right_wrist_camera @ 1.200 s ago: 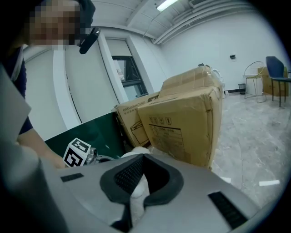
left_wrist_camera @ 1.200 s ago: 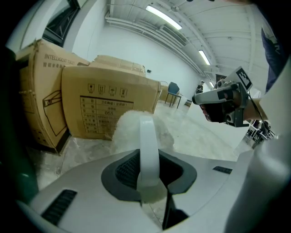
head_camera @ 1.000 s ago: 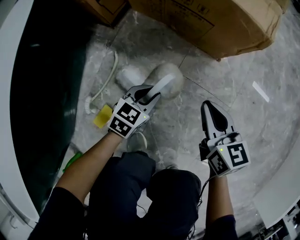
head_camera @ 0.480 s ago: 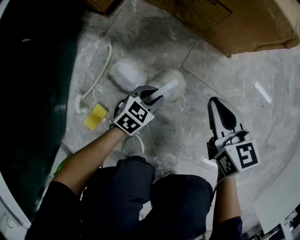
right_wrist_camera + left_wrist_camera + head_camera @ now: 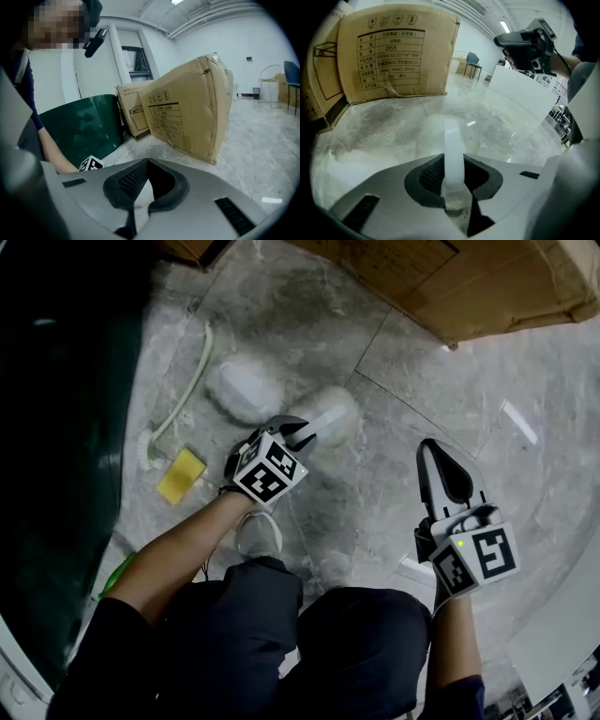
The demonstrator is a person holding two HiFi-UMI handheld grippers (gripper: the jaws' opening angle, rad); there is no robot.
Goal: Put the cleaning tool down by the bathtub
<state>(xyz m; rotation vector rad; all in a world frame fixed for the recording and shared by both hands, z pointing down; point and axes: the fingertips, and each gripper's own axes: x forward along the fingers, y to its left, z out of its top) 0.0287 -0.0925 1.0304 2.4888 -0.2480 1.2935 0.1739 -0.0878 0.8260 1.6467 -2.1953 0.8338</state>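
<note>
Cleaning tool (image 5: pixel 330 416): pale handle pinched edge-on between pads of left hand-held gripper (image 5: pixel 298 434), fluffy white head forward of the jaws. Sits low over grey marble floor (image 5: pixel 375 484), near the bathtub (image 5: pixel 56 427) but not against it. Cannot tell from head view whether the head touches the floor or hangs just above. Left gripper view shows only the handle clamped and a white blur beyond it.

Right hand-held gripper (image 5: pixel 439 463): jaws pressed together, nothing between them, well out from the bathtub on the far side of the tool. No part in the job, by the look of it.

Already parked closer to the bathtub: second white pad (image 5: pixel 242 390), long-handled brush (image 5: pixel 194 381), yellow sponge (image 5: pixel 181 474). Cardboard boxes (image 5: pixel 450 277) further out, beyond the tub's far end.

Progress, as judged: carry and lowering mostly done, placement spot reasonable, next to the other cleaning gear. Left to do: settle the head flat on the floor, spread the left jaws, lay the handle down, back off. Not released, so task not complete.
</note>
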